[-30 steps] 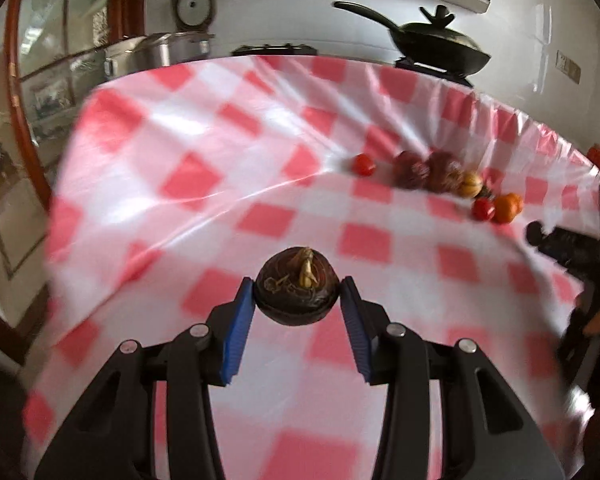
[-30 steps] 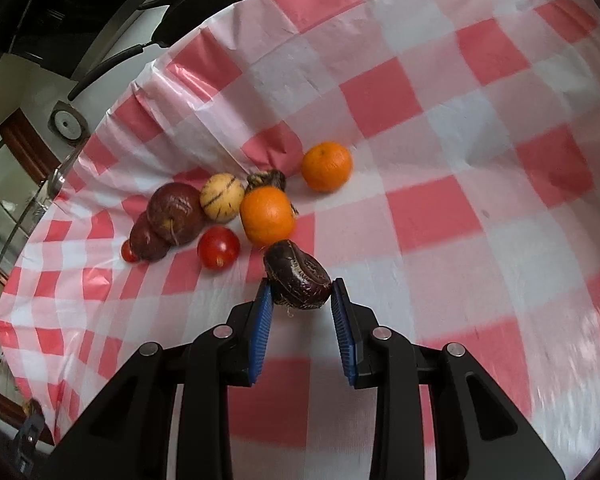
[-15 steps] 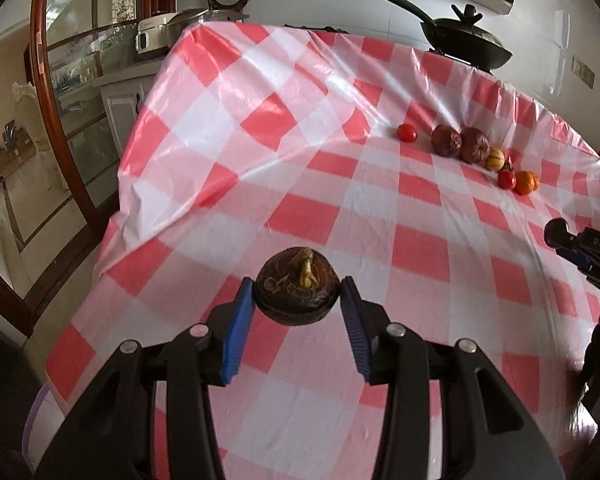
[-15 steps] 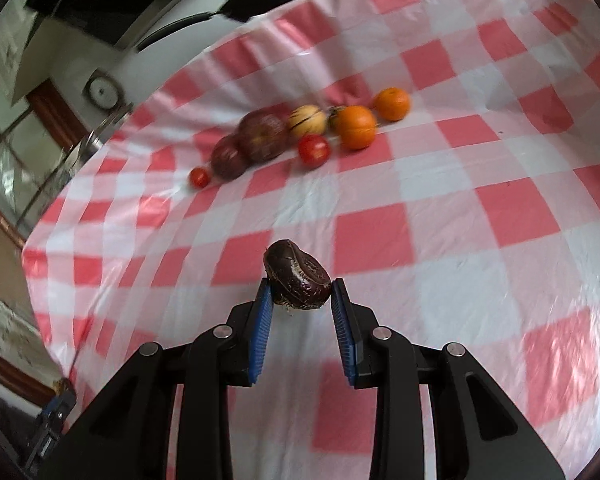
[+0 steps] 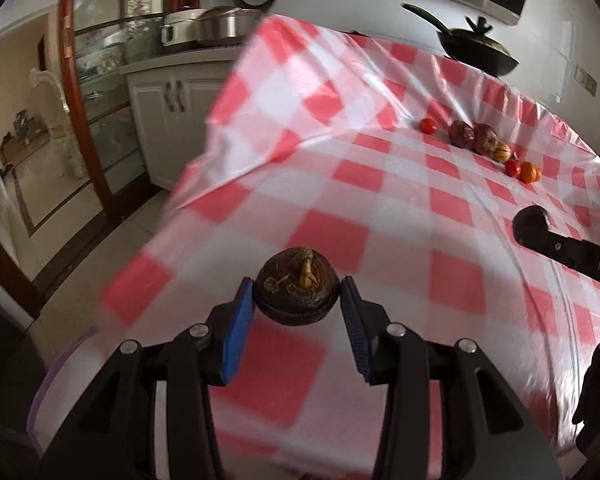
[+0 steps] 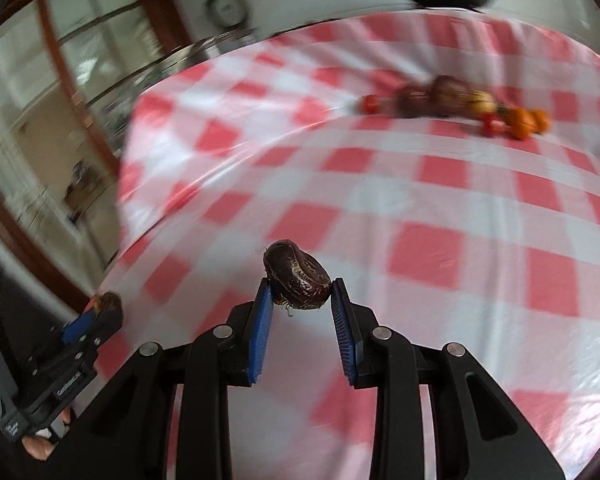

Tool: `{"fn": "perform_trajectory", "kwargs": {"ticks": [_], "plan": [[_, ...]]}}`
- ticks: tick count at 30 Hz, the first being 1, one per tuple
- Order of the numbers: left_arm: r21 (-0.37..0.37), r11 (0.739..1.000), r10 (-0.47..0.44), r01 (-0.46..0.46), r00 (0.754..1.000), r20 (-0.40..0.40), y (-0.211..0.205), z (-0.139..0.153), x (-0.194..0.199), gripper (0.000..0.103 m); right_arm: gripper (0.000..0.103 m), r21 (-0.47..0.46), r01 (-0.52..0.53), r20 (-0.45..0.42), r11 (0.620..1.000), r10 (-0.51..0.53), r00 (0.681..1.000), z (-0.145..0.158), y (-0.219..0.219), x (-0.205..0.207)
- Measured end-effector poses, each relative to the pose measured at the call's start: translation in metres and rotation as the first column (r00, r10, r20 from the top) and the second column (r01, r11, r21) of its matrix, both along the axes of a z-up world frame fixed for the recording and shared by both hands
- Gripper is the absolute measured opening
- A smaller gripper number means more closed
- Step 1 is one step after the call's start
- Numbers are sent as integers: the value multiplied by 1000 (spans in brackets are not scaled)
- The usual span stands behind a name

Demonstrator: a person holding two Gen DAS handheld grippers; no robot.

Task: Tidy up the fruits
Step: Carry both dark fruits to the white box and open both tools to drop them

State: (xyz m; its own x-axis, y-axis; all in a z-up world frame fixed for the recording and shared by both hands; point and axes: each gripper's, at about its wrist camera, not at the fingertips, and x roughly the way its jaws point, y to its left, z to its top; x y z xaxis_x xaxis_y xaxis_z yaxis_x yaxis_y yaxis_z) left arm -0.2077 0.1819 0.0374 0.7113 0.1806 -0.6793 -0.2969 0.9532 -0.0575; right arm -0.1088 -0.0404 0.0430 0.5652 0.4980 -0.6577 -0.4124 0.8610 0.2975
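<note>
My left gripper is shut on a dark brown water chestnut with a yellowish sprout on top, held above the near left part of the red-and-white checked tablecloth. My right gripper is shut on a second, smaller water chestnut, tilted between the blue pads. Far across the cloth lies a row of fruit: a small tomato, two dark purple fruits, a striped yellow one, another tomato and an orange. The right gripper's tip shows at the right edge of the left wrist view.
The cloth's left edge drops to a tiled floor. Beyond it stand a white cabinet with steel pots and a glass door. A black wok sits behind the table. The left gripper appears low left in the right wrist view.
Both grippers have drawn back from the fruit row toward the near left side of the table, each still holding its water chestnut. The fruit row now looks far smaller. The right wrist has rolled.
</note>
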Motion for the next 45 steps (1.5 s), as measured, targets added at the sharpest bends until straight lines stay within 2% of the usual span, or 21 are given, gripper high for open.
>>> {"fn": "perform_trajectory", "kwargs": {"ticks": [7,10,12,16,19,20,22,26,29,32,34,37,40,41,42,44,45], "plan": [[-9,998,66,-65,998,19,38,-5,-66,44,31,-61,-207,25,976,209,978,2,70,-50],[-25,993,113,-112,993,28,60,-10,-98,44,31,-98,-314,44,944,320,946,2,101,-78],[-36,988,150,-149,988,24,73,-15,-114,44,31,-120,-396,57,910,404,913,1,122,-99],[-54,971,234,-234,972,-6,105,-30,-143,44,31,-163,-551,57,818,566,823,-7,163,-141],[-71,954,287,-290,956,-54,127,-49,-158,44,31,-228,-657,20,718,679,734,-27,194,-176],[-69,949,303,-309,949,-84,133,-58,-162,44,31,-260,-690,-8,676,713,701,-38,206,-188],[-67,945,310,-322,940,-144,140,-74,-164,44,31,-314,-731,-76,606,752,655,-64,224,-205],[-56,940,309,-335,912,-269,151,-111,-163,44,31,-350,-798,-255,491,770,585,-117,249,-222],[-60,935,305,-349,881,-362,160,-137,-161,44,31,-342,-832,-347,437,764,544,-144,263,-229],[-59,927,314,-371,850,-423,170,-154,-162,44,31,-342,-855,-399,389,764,507,-161,277,-240],[-60,921,319,-384,836,-447,176,-162,-164,44,31,-348,-862,-410,367,768,493,-165,282,-246],[-65,918,323,-392,830,-455,179,-169,-168,44,31,-351,-870,-420,346,772,477,-170,287,-256],[-84,912,326,-402,832,-450,181,-169,-168,45,33,-355,-862,-416,362,764,493,-169,287,-251],[-87,908,335,-410,834,-438,183,-167,-170,49,34,-350,-860,-419,372,759,499,-167,287,-249],[-85,906,341,-415,833,-435,180,-164,-170,63,35,-344,-859,-421,380,755,503,-166,285,-248],[-77,902,360,-425,839,-407,180,-157,-173,79,46,-338,-852,-417,400,747,517,-161,281,-246],[-76,901,368,-427,846,-385,179,-153,-175,80,55,-332,-849,-413,410,746,522,-157,275,-242]]}}
